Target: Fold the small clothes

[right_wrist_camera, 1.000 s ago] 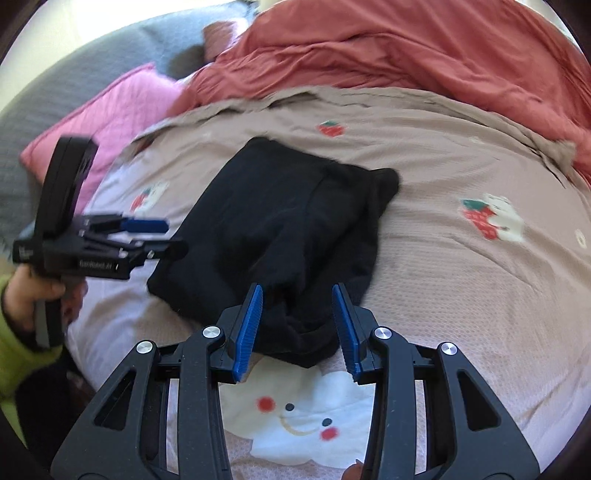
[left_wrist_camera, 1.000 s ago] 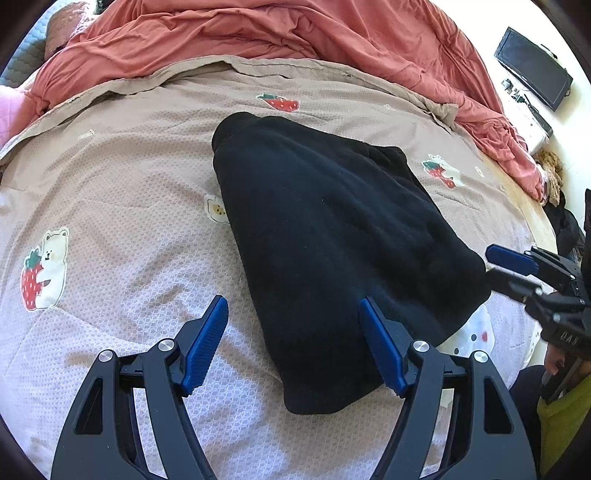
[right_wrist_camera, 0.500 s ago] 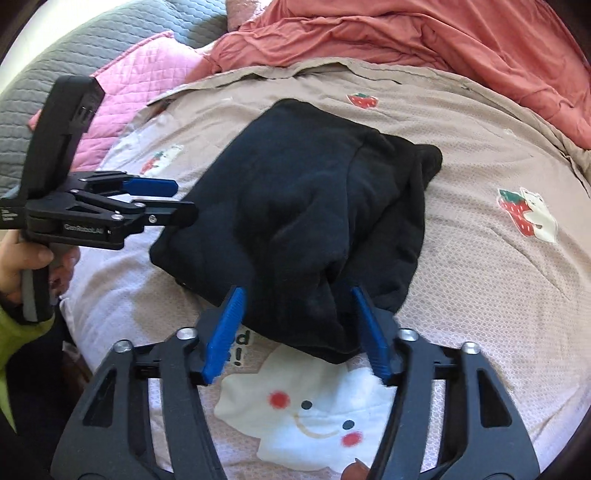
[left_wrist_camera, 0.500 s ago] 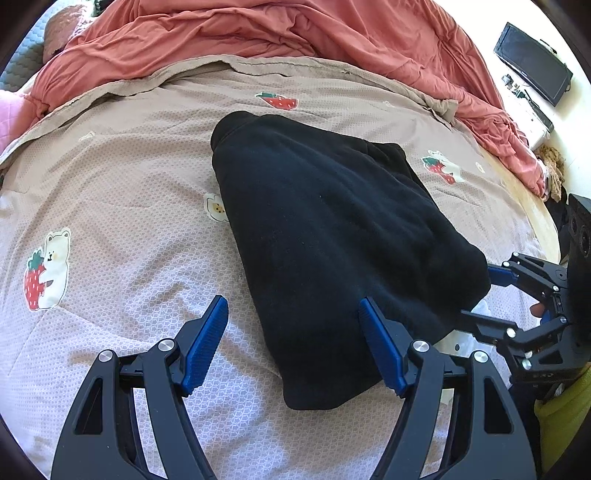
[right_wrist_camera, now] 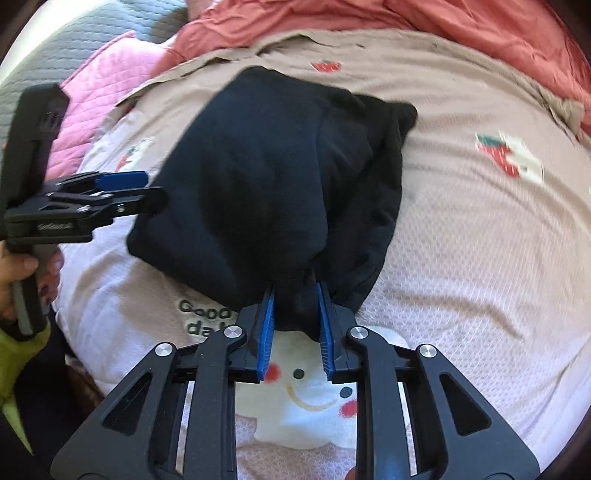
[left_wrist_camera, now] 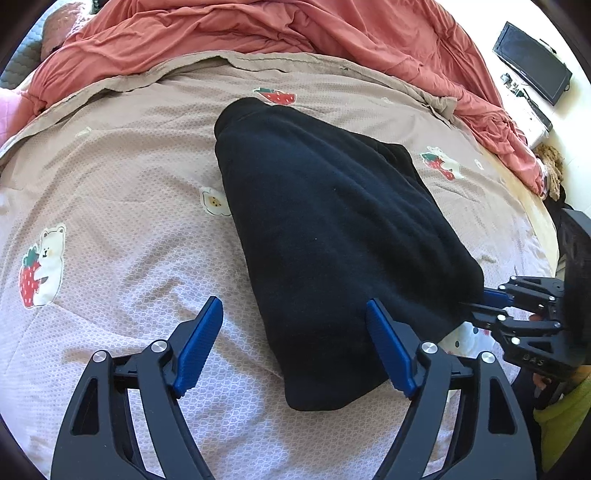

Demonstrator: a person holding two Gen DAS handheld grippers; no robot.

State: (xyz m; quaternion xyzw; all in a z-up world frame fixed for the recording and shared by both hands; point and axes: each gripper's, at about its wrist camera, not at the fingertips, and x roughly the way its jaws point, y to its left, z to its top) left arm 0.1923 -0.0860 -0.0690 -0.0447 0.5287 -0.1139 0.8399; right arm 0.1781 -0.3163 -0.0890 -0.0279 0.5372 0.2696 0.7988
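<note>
A black garment (left_wrist_camera: 332,229) lies folded on the beige printed bedsheet (left_wrist_camera: 110,184). My left gripper (left_wrist_camera: 295,339) is open, its right finger beside the garment's near left corner, holding nothing. My right gripper (right_wrist_camera: 295,310) is shut on the garment's (right_wrist_camera: 266,177) near edge, with a bunch of black cloth between its blue pads (right_wrist_camera: 266,325). The right gripper also shows in the left wrist view (left_wrist_camera: 484,299) at the garment's right corner. The left gripper shows in the right wrist view (right_wrist_camera: 147,188), at the garment's left side.
A rumpled red duvet (left_wrist_camera: 258,29) covers the far side of the bed. A pink pillow (right_wrist_camera: 96,96) and grey headboard (right_wrist_camera: 74,40) lie to the left. A black monitor (left_wrist_camera: 532,62) stands on a desk at far right. The bed's near edge is close behind the grippers.
My right gripper moved forward onto the garment's near edge, opened wider, then closed on the cloth. The left gripper stayed open and nearly still.
</note>
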